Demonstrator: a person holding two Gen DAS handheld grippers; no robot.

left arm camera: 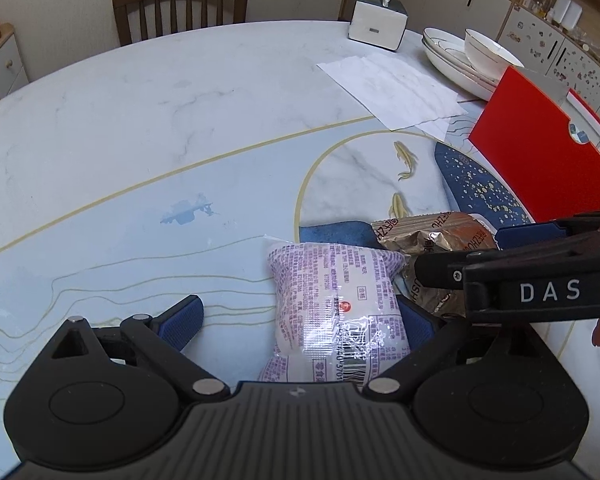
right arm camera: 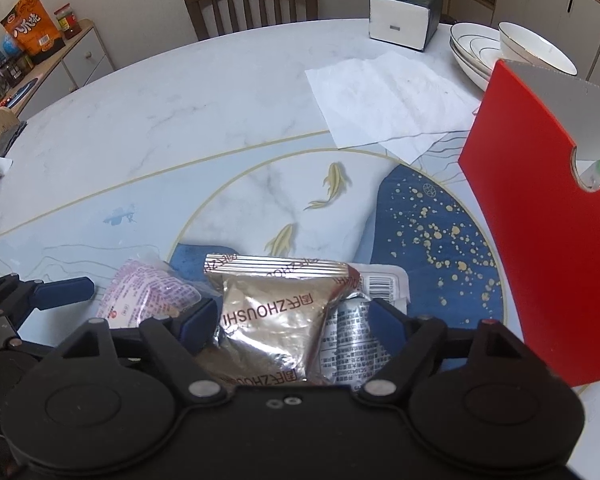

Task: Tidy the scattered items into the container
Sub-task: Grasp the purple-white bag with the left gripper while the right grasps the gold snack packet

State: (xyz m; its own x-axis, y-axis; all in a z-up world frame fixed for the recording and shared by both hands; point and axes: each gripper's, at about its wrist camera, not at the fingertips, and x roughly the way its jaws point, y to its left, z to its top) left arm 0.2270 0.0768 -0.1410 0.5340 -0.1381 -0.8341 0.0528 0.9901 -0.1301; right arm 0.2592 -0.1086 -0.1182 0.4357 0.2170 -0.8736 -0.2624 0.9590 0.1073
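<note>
A pink-and-white printed packet [left arm camera: 332, 304] lies on the table between the blue pads of my left gripper [left arm camera: 300, 320], which is open; the left pad stands well apart from it. A brown and silver foil packet [right arm camera: 276, 320] lies between the pads of my right gripper [right arm camera: 292, 318], also open, with its pads close at each side. Under it lie a silver packet [right arm camera: 352, 340] and a white barcoded one [right arm camera: 384, 284]. The red box [right arm camera: 532, 220] stands just to the right. In the left wrist view the right gripper [left arm camera: 480, 252] straddles the brown packet [left arm camera: 432, 236] beside the red box [left arm camera: 540, 152].
White paper sheets [right arm camera: 384, 100], a tissue box [right arm camera: 400, 20] and stacked white bowls [right arm camera: 500, 52] sit at the far right of the round marble table [right arm camera: 160, 120]. A wooden chair [right arm camera: 252, 0] stands behind it. A sideboard [right arm camera: 60, 64] with snack bags is at the far left.
</note>
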